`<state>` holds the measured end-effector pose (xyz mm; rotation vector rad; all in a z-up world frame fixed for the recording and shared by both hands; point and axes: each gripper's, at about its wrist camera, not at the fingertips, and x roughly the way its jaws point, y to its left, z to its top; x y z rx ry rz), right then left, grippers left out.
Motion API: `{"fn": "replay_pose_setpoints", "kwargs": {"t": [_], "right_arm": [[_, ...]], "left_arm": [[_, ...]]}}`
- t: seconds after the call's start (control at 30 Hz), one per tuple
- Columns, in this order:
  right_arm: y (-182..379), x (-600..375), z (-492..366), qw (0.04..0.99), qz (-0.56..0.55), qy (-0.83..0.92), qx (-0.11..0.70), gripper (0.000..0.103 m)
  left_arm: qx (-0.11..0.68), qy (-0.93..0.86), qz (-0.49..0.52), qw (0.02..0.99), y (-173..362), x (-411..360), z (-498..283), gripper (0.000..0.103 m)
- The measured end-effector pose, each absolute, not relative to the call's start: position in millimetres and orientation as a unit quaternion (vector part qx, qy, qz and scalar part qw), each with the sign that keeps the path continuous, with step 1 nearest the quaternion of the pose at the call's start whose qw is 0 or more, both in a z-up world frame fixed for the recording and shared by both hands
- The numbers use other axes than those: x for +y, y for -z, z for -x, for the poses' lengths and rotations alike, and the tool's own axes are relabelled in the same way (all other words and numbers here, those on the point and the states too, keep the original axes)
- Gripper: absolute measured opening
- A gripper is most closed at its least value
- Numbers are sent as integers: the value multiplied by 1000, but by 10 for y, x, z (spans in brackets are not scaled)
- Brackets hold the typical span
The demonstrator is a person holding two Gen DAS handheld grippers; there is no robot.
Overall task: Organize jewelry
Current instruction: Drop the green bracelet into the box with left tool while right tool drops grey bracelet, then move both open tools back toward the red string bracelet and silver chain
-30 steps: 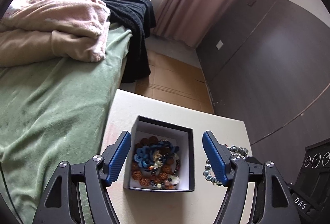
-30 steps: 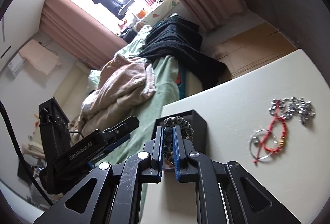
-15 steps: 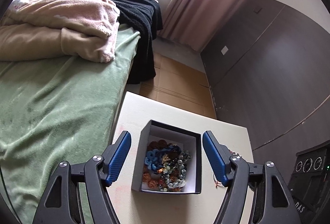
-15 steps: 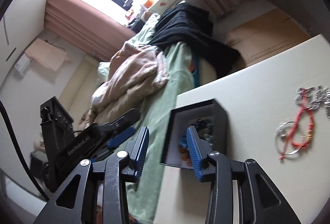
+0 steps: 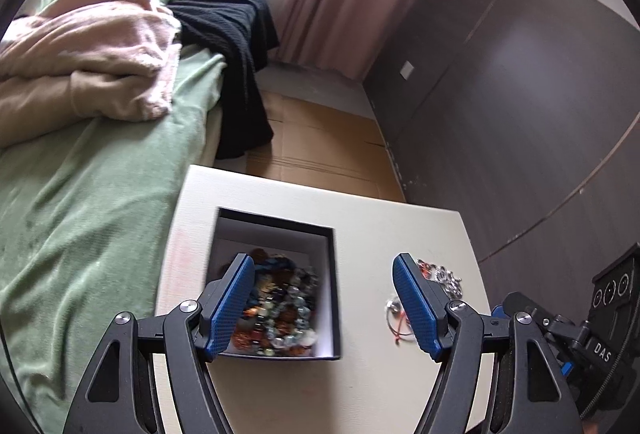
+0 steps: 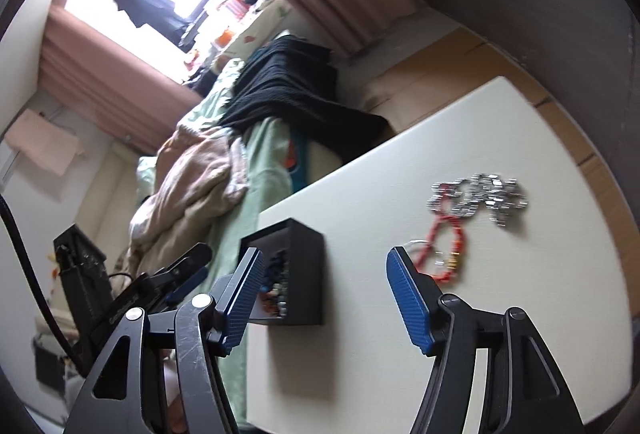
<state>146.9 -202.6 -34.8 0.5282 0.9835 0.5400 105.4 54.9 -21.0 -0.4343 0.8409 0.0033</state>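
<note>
Beside the green-sheeted bed (image 5: 80,218), the black box (image 5: 276,290) full of beaded jewelry (image 5: 280,310) sits at the left edge of the white worktop (image 5: 380,226). The left hand-held gripper (image 5: 324,308) hovers over it, fingers spread wide and empty. Further right, the right hand-held gripper (image 6: 324,300) also stands wide apart, holding nothing; just beyond its right finger lie a red bead bracelet (image 6: 444,246) and a silver chain (image 6: 480,194), touching each other.

Both grippers: left gripper (image 5: 324,308) and right gripper (image 6: 322,298) had black skeletal arms with triangular cutouts, silver pivot screws, blue ribbed pads (image 5: 416,308). White "DAS" lettering at 4 o'clock on the left wrist view.
</note>
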Motion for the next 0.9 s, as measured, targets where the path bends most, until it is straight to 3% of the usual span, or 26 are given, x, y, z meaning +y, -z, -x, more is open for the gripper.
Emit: {"fn": "replay_pose_setpoints", "kwargs": {"t": [0.43,0.9], "right_arm": [[427,-2467,-1524,814,-252,-207,480,64],[435,-2830,-1653,811,-290,-188,472,64]], "left_arm": [[432,41,158,887,344,-77,-1231,72],[505,110,23,856,767,-796,-1413,72]]}}
